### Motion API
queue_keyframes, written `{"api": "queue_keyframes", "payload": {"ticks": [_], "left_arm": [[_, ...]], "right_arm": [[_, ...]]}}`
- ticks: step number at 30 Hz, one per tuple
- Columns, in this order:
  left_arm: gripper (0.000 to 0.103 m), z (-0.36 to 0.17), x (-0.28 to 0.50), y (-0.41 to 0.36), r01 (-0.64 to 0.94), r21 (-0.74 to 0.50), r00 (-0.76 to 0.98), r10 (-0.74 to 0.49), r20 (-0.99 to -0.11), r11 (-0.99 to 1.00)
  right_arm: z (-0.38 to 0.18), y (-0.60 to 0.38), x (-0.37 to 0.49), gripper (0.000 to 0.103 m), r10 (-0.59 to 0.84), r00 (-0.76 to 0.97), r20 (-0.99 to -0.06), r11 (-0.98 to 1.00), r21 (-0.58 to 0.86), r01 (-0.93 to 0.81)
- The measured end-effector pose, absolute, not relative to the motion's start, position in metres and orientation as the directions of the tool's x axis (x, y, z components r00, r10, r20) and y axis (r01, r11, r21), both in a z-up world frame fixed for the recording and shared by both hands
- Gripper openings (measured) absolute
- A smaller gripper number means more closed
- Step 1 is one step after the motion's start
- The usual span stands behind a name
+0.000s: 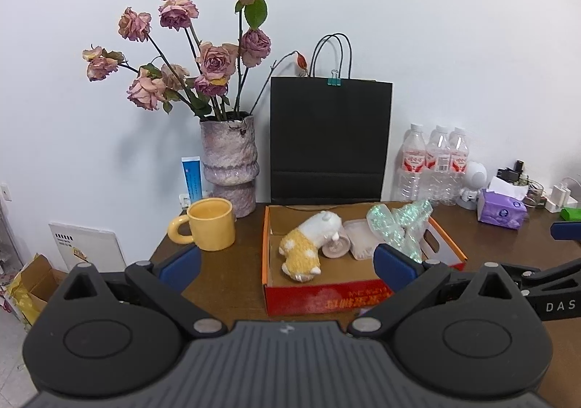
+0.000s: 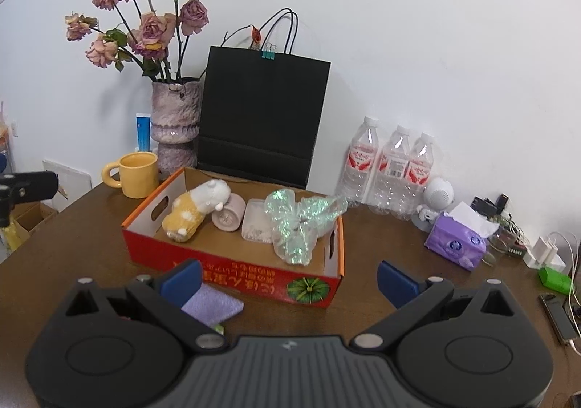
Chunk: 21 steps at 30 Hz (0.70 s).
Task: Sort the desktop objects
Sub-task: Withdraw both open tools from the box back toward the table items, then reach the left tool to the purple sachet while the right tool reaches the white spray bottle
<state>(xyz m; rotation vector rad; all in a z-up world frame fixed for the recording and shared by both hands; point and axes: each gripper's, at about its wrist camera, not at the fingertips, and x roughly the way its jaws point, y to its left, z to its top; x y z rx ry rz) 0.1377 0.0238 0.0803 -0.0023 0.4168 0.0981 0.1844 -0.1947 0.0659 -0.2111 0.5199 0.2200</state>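
Observation:
A red cardboard box (image 1: 326, 299) (image 2: 232, 270) sits on the brown desk. Inside it lie a yellow-and-white plush toy (image 1: 308, 248) (image 2: 196, 208), a pale pink cup on its side (image 1: 336, 248) (image 2: 228, 215), a clear plastic case (image 1: 359, 241) (image 2: 256, 222) and an iridescent crinkled bag (image 1: 399, 226) (image 2: 297, 226). A purple cloth (image 2: 214, 304) lies on the desk in front of the box, by the right gripper's left finger. My left gripper (image 1: 287, 268) is open, just before the box. My right gripper (image 2: 288, 282) is open with nothing between its fingers.
A yellow mug (image 1: 210, 224) (image 2: 136, 173), a vase of dried roses (image 1: 230, 168), a black paper bag (image 1: 328, 139) and three water bottles (image 2: 392, 168) stand at the back. A purple tissue pack (image 2: 455, 244), chargers, a green object (image 2: 553, 279) and a phone (image 2: 557, 317) lie at right.

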Motion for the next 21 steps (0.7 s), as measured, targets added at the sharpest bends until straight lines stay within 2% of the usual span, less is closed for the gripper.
{"api": "queue_keyframes", "payload": {"ticks": [21], "left_arm": [[0.103,0.055,0.074,0.007,-0.051,0.022,0.905,0.055,-0.422,0.998]], "right_arm": [[0.025,-0.212,0.126,0.103,0.137,0.824,-0.55,0.959,-0.133,-0.248]]}}
